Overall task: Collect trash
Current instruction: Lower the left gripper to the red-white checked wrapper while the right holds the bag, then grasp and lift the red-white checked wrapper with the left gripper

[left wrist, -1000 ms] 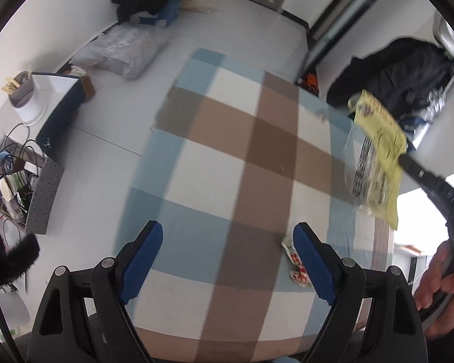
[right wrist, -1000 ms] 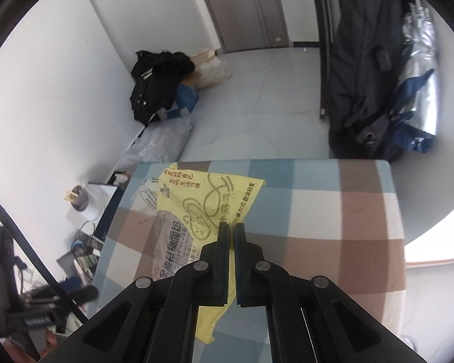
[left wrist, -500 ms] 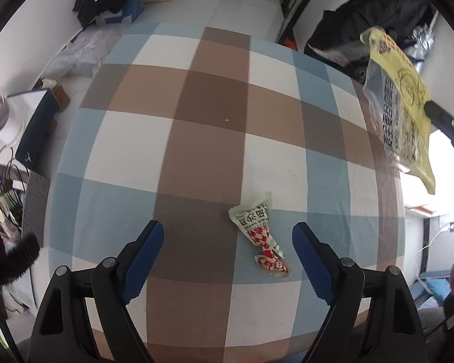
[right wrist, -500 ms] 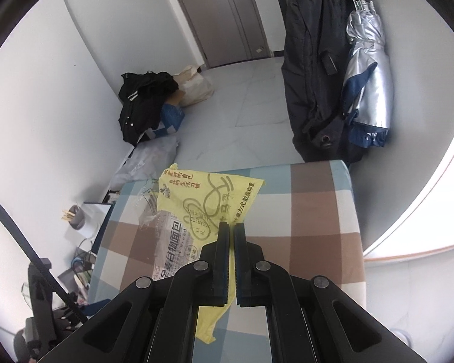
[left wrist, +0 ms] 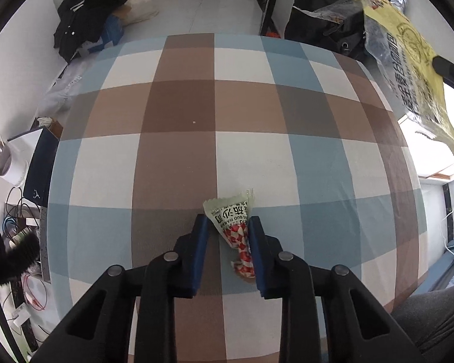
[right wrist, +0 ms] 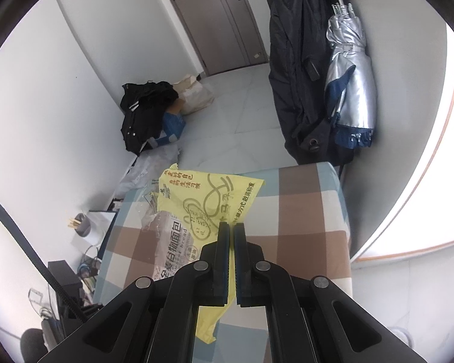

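Note:
A small crumpled wrapper (left wrist: 234, 233), pale green above and red-and-white below, lies on the checked tablecloth (left wrist: 181, 106) near its front edge. My left gripper (left wrist: 229, 220) points down over it, its jaws closing around it. The right blue pad touches the wrapper; a narrow gap shows at the left pad. My right gripper (right wrist: 231, 225) is shut on a yellow and clear bread bag (right wrist: 208, 199), which hangs above the table (right wrist: 302, 211). In the left wrist view that bag (left wrist: 408, 75) dangles at the upper right from a black finger (left wrist: 448, 69).
Dark clothes and bags (left wrist: 87, 15) lie heaped on the floor by the far wall. A long black bag (right wrist: 296, 75) and a silver umbrella (right wrist: 348, 75) hang beyond the table. A cup of sticks (left wrist: 3, 163) and cables sit at the left. A person's grey-clad leg (left wrist: 432, 326) shows at bottom right.
The left gripper has come over the wrapper, rolled, and narrowed its jaws around it. The right gripper has lifted the yellow bag and drawn back; more of the room shows.

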A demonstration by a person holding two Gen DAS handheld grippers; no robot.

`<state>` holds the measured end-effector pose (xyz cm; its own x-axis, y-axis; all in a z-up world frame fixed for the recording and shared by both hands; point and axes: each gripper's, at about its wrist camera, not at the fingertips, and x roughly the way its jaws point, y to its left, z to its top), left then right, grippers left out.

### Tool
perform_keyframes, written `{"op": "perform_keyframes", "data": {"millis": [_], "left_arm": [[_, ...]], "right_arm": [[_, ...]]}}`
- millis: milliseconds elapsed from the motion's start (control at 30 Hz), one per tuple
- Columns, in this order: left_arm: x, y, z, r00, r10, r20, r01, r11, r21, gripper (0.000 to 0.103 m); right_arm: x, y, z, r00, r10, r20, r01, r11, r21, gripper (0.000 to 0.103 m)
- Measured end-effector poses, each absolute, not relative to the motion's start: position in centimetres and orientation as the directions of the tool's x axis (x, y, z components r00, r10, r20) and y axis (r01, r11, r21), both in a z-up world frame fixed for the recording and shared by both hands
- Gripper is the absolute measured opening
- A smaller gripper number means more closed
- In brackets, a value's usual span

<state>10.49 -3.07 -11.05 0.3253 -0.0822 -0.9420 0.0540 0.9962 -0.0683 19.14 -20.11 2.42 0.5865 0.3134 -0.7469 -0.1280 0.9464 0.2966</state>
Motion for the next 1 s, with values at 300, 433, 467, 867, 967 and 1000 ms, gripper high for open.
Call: {"op": "perform_keyframes", "data": {"millis": [300, 433, 467, 867, 967, 1000], "left_arm": [[10.4, -2.5, -10.5, 0.322, -0.15, -0.935, 0.034, 0.989, -0.147, 0.015], [9.8, -2.7, -9.3, 0.351, -0.17, -0.921, 0.037, 0.985, -0.168, 0.015], [9.6, -2.7, -9.1, 0.355, -0.176, -0.918, 0.036, 0.984, -0.175, 0.015], [9.5, -4.6, -6.7, 0.415, -0.205, -0.887, 0.122, 0.978, -0.168, 0.003], [10.2, -4.0, -7.1, 0.392, -0.215, -0.895, 0.097, 0.977, -0.192, 0.003], [10.5, -3.7, -7.3, 0.38, -0.207, -0.901, 0.078, 0.978, -0.192, 0.003]], "right_arm": [[17.3, -21.7, 3.5, 0.6, 0.337, -0.725, -0.112, 0.933, 0.341, 0.002], [15.4, -22.4, 4.4, 0.622, 0.349, -0.701, -0.108, 0.925, 0.364, 0.002], [15.0, -22.5, 4.6, 0.628, 0.349, -0.696, -0.107, 0.924, 0.367, 0.002], [9.0, -25.3, 7.7, 0.694, 0.364, -0.621, -0.118, 0.908, 0.401, 0.002], [8.1, -26.3, 7.7, 0.704, 0.354, -0.616, -0.104, 0.909, 0.404, 0.002], [7.9, -26.7, 7.6, 0.707, 0.354, -0.612, -0.097, 0.906, 0.412, 0.002]]}}
